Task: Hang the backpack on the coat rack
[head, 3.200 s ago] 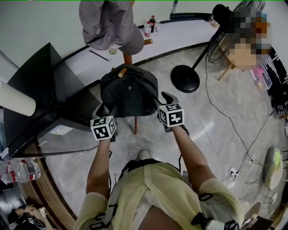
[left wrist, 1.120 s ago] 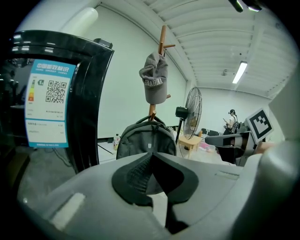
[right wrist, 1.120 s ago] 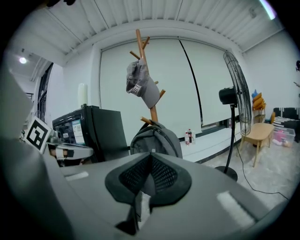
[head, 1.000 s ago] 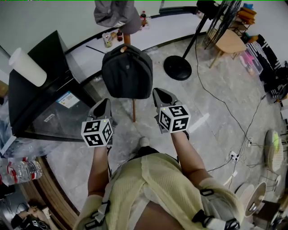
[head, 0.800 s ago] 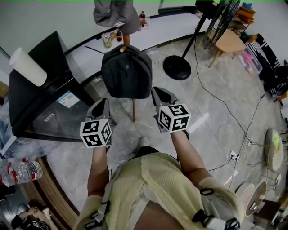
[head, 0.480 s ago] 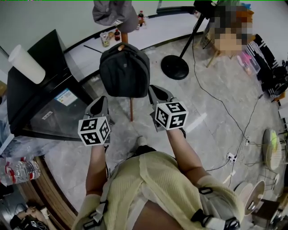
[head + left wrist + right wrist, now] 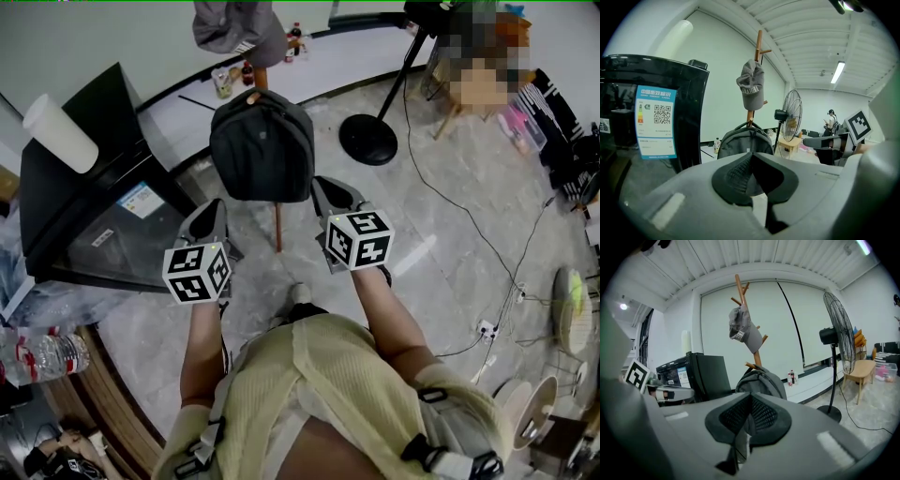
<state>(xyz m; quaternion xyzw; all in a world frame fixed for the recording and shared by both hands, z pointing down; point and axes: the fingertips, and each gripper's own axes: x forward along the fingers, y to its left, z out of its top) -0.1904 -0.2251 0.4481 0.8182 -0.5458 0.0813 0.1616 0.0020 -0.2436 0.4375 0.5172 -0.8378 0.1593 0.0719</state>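
Observation:
A dark grey backpack (image 7: 262, 145) hangs by its top loop from a low peg of the wooden coat rack (image 7: 276, 225), clear of the floor. It also shows ahead in both gripper views, as the backpack (image 7: 743, 143) and the backpack (image 7: 761, 382). A grey cap (image 7: 239, 28) hangs higher on the rack. My left gripper (image 7: 210, 221) is shut and empty, below and left of the bag. On the other side my right gripper (image 7: 330, 195) is shut too, holding nothing, just below the bag's lower right corner. Neither touches the bag.
A black cabinet (image 7: 84, 197) stands at the left with a white roll (image 7: 59, 133) on it. A floor fan (image 7: 373, 136) stands to the right, with cables (image 7: 487, 244) across the tiled floor. Bottles (image 7: 246, 73) sit on the white ledge behind the rack.
Both grippers let go of the backpack and drew back toward me; it now hangs on the rack by itself. Over the last second little has shifted.

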